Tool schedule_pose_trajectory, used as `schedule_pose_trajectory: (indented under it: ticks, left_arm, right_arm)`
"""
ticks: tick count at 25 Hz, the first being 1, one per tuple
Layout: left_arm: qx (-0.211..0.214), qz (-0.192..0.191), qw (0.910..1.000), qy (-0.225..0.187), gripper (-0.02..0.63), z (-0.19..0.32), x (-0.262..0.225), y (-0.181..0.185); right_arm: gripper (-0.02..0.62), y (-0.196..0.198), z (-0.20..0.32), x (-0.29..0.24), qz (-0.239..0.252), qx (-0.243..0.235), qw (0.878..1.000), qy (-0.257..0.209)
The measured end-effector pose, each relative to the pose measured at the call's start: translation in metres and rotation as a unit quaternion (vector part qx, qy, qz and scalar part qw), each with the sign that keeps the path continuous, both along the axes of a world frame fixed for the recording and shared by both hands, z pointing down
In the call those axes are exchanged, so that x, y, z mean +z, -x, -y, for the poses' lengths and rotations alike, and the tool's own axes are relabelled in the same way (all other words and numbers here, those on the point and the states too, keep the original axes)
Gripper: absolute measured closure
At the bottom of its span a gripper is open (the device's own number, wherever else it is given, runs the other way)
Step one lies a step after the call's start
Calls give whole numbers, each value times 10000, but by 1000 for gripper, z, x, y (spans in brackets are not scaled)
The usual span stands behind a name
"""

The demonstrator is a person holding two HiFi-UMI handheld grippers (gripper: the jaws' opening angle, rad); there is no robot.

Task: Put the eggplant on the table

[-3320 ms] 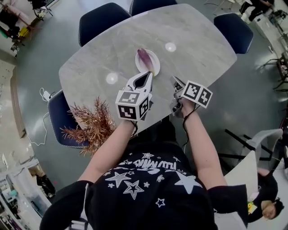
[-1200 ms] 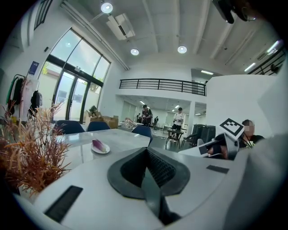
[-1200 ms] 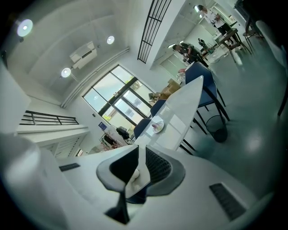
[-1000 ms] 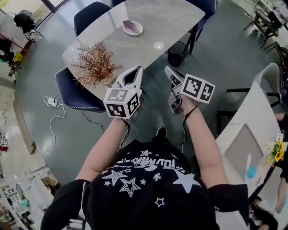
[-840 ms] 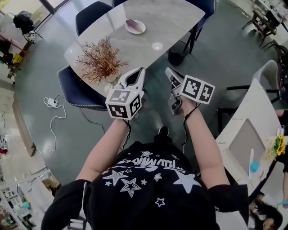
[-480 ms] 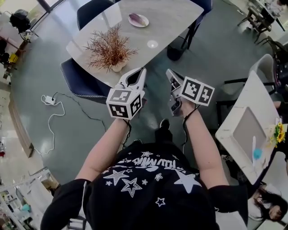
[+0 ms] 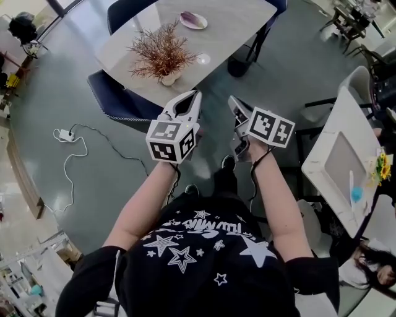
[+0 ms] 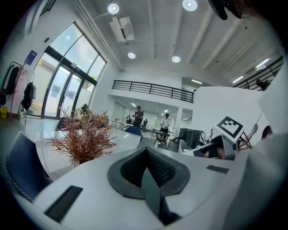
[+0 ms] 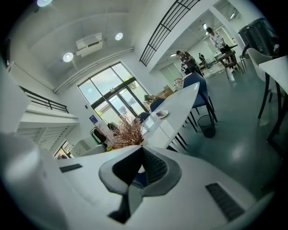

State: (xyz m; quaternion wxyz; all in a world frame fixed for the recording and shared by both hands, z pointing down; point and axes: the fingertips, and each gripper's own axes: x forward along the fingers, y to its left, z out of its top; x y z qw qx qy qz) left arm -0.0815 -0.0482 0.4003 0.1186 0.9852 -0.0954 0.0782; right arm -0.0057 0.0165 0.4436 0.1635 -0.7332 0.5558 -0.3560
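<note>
The purple eggplant (image 7: 192,18) lies on a small white plate (image 7: 202,25) at the far end of the grey marble table (image 7: 232,28), at the top of the head view. In the right gripper view the plate (image 9: 159,114) shows small and far off. Both grippers are held over the floor, well short of the table. My left gripper (image 7: 189,99) has its jaws together and holds nothing; its own view shows the left gripper (image 8: 145,152) the same way. My right gripper (image 7: 233,106) is also shut and empty, as the right gripper (image 9: 142,152) shows in its own view.
A dried reddish plant (image 7: 162,54) in a pot stands on the table's near end. Blue chairs (image 7: 114,102) line the table and a dark bin (image 7: 239,65) stands under it. A white table (image 7: 337,164) is at the right. A cable (image 7: 74,137) lies on the floor.
The person has backed away from the marble table, which has slid toward the top of the head view. Both grippers keep the same shut pose in front of the body.
</note>
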Motion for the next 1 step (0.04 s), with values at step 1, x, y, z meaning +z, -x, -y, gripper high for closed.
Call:
schedule_pose_trajectory:
  ticks: [1]
  left_arm:
    - [14, -12, 10000, -5, 598, -2, 0, 5]
  right_arm:
    - [588, 6, -2, 1, 5, 6, 10000, 13]
